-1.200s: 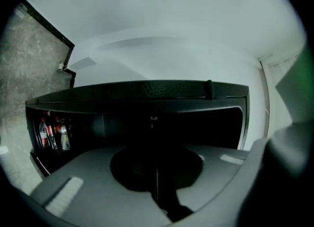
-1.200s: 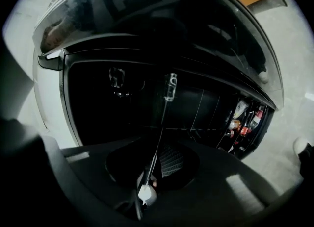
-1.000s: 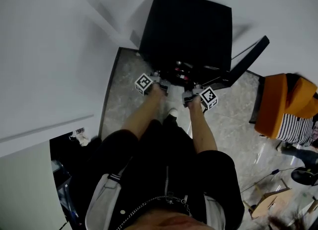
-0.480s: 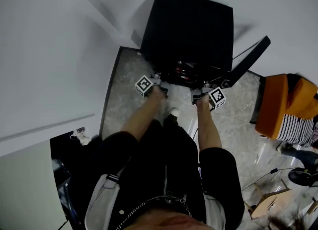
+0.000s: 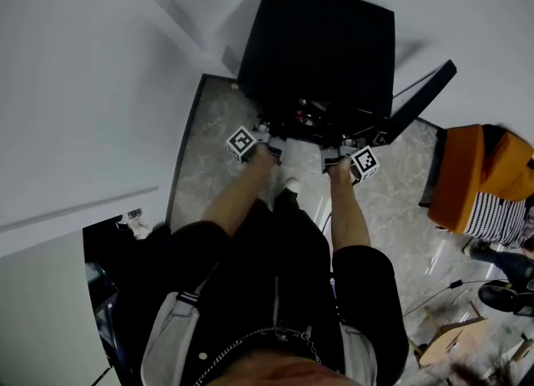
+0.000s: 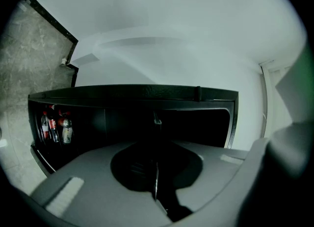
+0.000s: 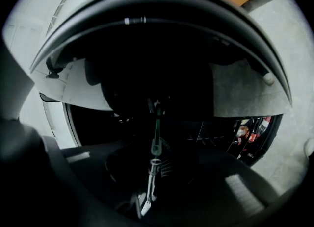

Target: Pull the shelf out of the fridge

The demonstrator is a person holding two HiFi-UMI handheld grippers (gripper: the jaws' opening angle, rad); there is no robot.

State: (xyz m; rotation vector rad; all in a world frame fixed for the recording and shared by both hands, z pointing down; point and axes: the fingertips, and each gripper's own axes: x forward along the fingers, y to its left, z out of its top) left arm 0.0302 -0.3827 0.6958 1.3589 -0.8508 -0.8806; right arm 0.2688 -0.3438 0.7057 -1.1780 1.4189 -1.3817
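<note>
grip on both sides is what is new here. the right gripper point(image 5: 340, 152) has slid sideways along the open front of the fridge point(image 5: 321, 42), away from the middle and toward the side where the fridge's door point(image 5: 417, 101) swings out. its jaws have just been closing, and in the right gripper view they stand almost together, with the thin greenish edge of the shelf point(image 7: 156, 140) pinched between them. the left gripper point(image 5: 265, 138) has kept its place at the fridge's front, on the side away from the door. its jaws are likewise nearly together, and a thin pale line, which i take for the same shelf seen edge-on, runs between them in the left gripper view. the shelf appears to be still seated inside the fridge, with only its front edge at the mouth where the jaws meet it; how deep it runs is lost in the dark. bottles point(image 6: 55, 129) show lower in the fridge, toward the floor, apart from the held edge. with the two holds now spread wider across the fridge's front, the pull looks ready to begin. it likely calls for a straight, level draw out of the fridge with both hands moving together, since an uneven tug could skew the shelf in the fridge's walls or let the smooth edge slip from so narrow a pinch.
</note>
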